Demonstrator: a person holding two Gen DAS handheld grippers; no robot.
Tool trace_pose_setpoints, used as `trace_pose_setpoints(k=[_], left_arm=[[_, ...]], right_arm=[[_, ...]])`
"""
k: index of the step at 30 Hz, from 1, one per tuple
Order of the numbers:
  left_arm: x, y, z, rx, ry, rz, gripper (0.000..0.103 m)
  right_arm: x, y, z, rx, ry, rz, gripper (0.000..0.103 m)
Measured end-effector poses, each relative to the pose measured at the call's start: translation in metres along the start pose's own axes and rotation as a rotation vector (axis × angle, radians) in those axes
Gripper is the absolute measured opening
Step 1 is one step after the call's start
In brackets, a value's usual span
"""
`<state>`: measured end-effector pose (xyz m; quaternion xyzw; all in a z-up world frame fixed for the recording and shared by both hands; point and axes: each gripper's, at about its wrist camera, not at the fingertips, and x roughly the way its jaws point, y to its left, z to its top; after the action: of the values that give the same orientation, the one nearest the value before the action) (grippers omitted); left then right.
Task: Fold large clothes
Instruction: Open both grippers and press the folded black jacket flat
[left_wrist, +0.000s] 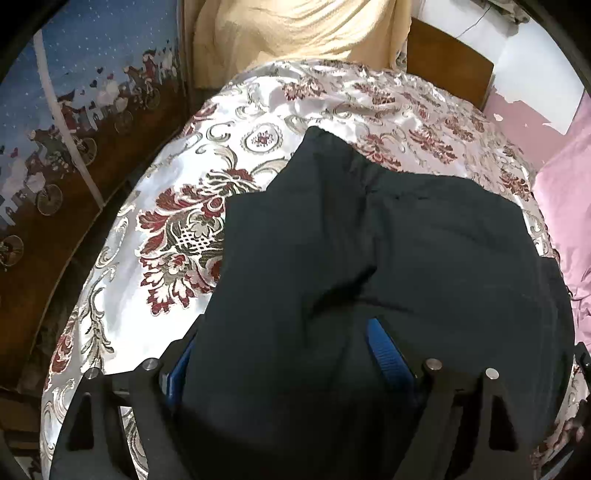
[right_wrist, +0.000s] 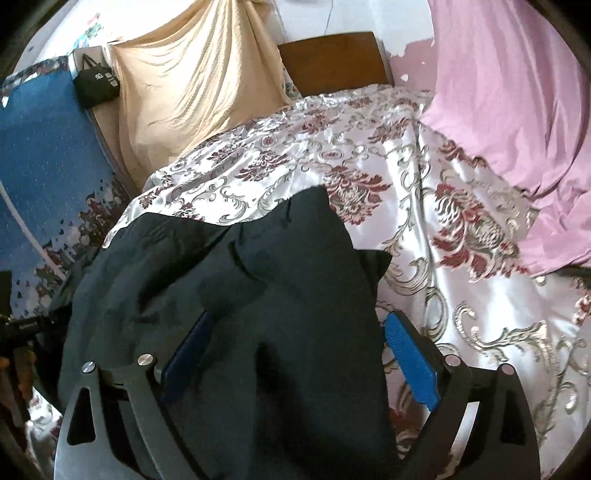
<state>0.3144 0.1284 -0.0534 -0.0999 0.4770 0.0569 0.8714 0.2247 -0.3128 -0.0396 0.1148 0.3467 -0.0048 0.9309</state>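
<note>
A large dark navy garment (left_wrist: 388, 266) lies bunched on a bed with a shiny white and red floral cover (left_wrist: 155, 206). In the left wrist view my left gripper (left_wrist: 280, 354) has its blue-padded fingers (left_wrist: 384, 350) spread wide, with the dark cloth draped between and over them. In the right wrist view the same garment (right_wrist: 229, 288) fills the lower left, and my right gripper (right_wrist: 295, 354) is also spread wide, cloth lying between its blue pads (right_wrist: 410, 365). Neither pair of jaws pinches the cloth.
A beige cloth (right_wrist: 192, 85) hangs at the bed's head beside a wooden headboard (right_wrist: 332, 59). A pink sheet (right_wrist: 517, 122) lies on the right. A blue patterned sheet (right_wrist: 44, 147) and a black bag (right_wrist: 96, 83) are on the left.
</note>
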Motion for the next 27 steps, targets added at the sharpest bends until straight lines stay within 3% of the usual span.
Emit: trace_pose_setpoints(k=[9, 21, 24, 25, 27], left_arm=[[-0.031, -0.003, -0.009, 0.006, -0.108, 0.027, 0.086], [-0.076, -0.019, -0.028, 0.033, -0.209, -0.034, 0.089], [-0.087, -0.027, -0.036, 0.047, -0.243, -0.079, 0.09], [-0.09, -0.028, -0.039, 0.046, -0.254, -0.099, 0.091], [-0.096, -0.032, -0.045, 0.035, -0.266, -0.13, 0.097]], right_arm=[[-0.02, 0.014, -0.002, -0.024, -0.038, 0.01, 0.095], [-0.053, 0.046, -0.009, -0.057, -0.124, 0.061, 0.095], [-0.062, 0.053, -0.013, -0.075, -0.156, 0.083, 0.096], [-0.065, 0.055, -0.015, -0.077, -0.163, 0.092, 0.102], [-0.069, 0.057, -0.017, -0.072, -0.173, 0.107, 0.102]])
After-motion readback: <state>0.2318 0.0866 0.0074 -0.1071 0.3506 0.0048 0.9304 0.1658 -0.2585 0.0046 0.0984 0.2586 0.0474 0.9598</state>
